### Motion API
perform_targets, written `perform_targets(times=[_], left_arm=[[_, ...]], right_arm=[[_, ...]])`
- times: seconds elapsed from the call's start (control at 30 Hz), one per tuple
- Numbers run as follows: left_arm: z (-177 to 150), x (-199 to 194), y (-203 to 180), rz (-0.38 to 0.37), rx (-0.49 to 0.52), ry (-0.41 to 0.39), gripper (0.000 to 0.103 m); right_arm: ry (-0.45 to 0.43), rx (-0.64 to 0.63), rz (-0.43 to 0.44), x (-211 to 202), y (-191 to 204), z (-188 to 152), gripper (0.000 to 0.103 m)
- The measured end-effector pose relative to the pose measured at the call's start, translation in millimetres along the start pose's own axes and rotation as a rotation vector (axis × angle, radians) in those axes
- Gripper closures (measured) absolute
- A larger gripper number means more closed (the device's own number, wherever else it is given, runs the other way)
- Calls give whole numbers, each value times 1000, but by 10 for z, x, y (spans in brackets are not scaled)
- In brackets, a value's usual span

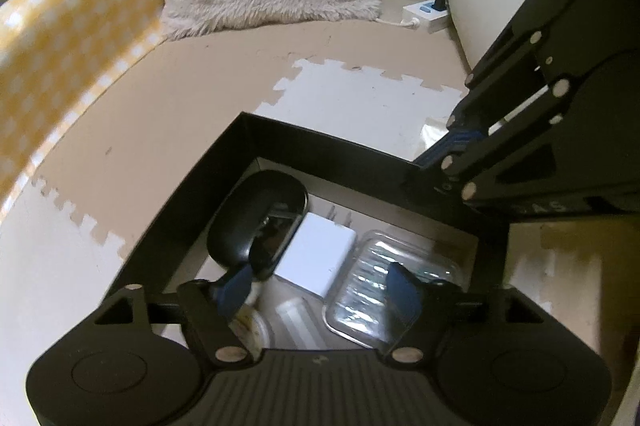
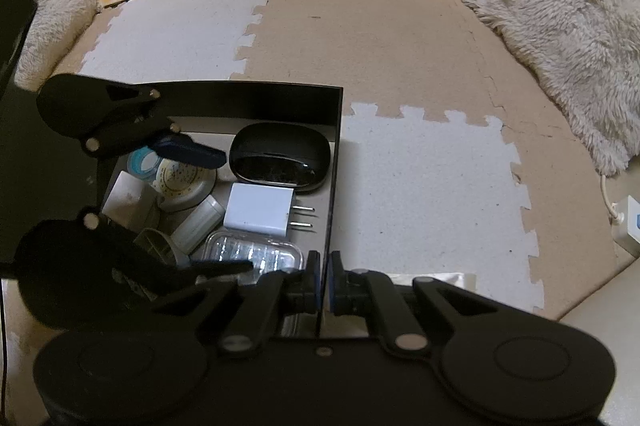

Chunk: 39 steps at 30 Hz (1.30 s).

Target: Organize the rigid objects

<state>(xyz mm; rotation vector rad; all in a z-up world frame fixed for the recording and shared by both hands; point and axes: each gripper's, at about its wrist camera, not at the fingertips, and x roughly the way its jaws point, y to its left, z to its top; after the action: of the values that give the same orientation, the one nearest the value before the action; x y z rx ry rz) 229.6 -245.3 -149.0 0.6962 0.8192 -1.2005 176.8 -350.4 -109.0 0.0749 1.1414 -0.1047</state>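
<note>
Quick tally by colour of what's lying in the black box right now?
Black: 1, mouse
White: 3, charger, small block, flat box
Clear: 1, plastic case
Blue: 1, tape roll
Cream: 1, round tin
Grey: 1, ribbed part, half hidden
Total: 8

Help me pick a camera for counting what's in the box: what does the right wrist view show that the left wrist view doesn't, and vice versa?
Only the right wrist view: a blue tape roll and the right hand-held gripper clamped on the black box wall.
Only the left wrist view: a plugged-in power strip.
Both: black mouse, white charger, clear plastic case, and the open left hand-held gripper above the box.
</note>
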Motion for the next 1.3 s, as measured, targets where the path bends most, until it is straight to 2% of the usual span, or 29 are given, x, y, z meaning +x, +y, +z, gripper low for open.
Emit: perform_targets(times=[0.3,0.53,0.7,0.9,1.0,1.3], left_arm=[[-60,-220,-63,27,-74,-9,5],[-166,-466,-95,86,-178,-41,0],[-255,-662,-165,123,-255,-59,0],[-359,-919,-263,187,-353,-92,0],[-403,-1078,-317,209,-420,-116,0],[-411,-1660,-664,319,-537,-198,0]], right_arm=[[2,6,3,1,-12,-8,99],[-12,10,-13,-43,-15,-9,97],[-50,7,-43,-162,-7,7,79],[-91,4,-50,-368,51,-3,68],[-105,22,-63,-490,59,-23,66],[-184,37,-14,-1096,108,-177,57]])
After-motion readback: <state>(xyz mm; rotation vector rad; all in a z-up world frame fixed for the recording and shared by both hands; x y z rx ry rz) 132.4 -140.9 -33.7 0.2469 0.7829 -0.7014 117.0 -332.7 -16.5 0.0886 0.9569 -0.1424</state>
